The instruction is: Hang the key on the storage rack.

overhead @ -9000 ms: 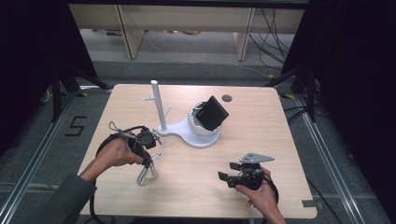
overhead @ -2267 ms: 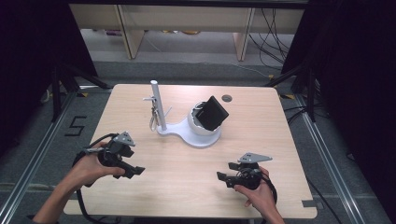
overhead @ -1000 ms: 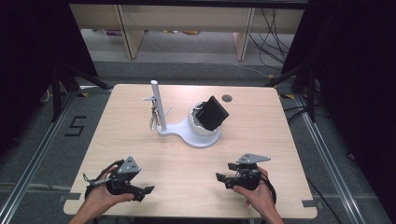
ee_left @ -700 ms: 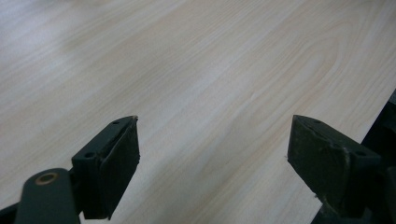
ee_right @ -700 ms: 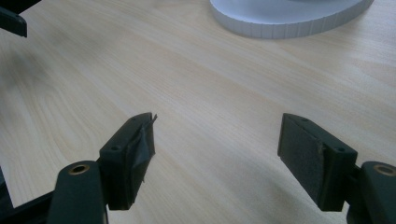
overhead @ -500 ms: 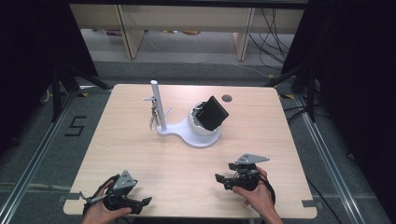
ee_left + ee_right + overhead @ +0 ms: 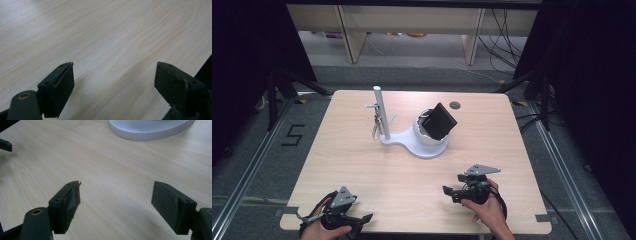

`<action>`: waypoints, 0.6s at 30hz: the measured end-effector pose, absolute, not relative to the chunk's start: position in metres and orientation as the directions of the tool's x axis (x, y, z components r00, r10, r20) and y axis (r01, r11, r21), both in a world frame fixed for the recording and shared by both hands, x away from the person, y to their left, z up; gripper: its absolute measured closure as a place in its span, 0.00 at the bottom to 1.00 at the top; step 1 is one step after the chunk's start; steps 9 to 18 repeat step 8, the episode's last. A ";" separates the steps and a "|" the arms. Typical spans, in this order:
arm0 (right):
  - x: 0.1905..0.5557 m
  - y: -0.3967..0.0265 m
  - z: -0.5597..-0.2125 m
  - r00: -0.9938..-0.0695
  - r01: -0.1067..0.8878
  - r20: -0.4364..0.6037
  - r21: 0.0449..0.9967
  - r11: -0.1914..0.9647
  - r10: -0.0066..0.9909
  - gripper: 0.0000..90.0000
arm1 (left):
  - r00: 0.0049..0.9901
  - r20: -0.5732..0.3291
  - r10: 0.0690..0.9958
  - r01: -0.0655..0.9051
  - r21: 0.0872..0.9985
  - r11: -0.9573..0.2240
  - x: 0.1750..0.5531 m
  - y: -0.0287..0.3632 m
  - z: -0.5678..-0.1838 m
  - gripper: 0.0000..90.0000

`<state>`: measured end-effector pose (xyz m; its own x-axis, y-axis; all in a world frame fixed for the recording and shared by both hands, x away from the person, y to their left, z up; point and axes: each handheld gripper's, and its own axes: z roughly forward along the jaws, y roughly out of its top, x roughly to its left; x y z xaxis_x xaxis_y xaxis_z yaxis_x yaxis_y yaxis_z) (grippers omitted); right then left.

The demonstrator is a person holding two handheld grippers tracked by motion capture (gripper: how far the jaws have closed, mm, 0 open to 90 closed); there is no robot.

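lab / recording cell | pale wood table [image 7: 362, 165] inside black-curtained enclosure [image 7: 597, 75] | aluminium frame rails [image 7: 572, 175] along floor | cables [image 7: 504, 30] bundled at rear | floor tape marker "5" [image 7: 293, 135] | plain shelving [image 7: 412, 20] behind

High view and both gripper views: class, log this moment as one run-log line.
left gripper: open, empty, near table edge | right gripper: open, empty | keys: hanging on white stand | black box: in stand's bowl
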<state>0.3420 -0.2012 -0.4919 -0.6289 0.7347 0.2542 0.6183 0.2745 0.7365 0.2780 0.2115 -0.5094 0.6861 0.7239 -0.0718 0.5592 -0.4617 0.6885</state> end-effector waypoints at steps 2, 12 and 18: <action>0.341 -0.201 -0.492 -0.617 0.631 0.265 0.730 0.264 0.741 0.27 | 0.687 -0.072 0.723 0.557 0.691 -0.461 0.278 0.212 -0.509 0.18; 0.343 -0.203 -0.492 -0.644 0.598 0.231 0.747 0.291 0.729 0.27 | 0.685 -0.069 0.726 0.552 0.699 -0.455 0.279 0.212 -0.509 0.17; 0.343 -0.203 -0.492 -0.644 0.598 0.231 0.747 0.291 0.729 0.27 | 0.685 -0.069 0.726 0.552 0.699 -0.455 0.279 0.212 -0.509 0.17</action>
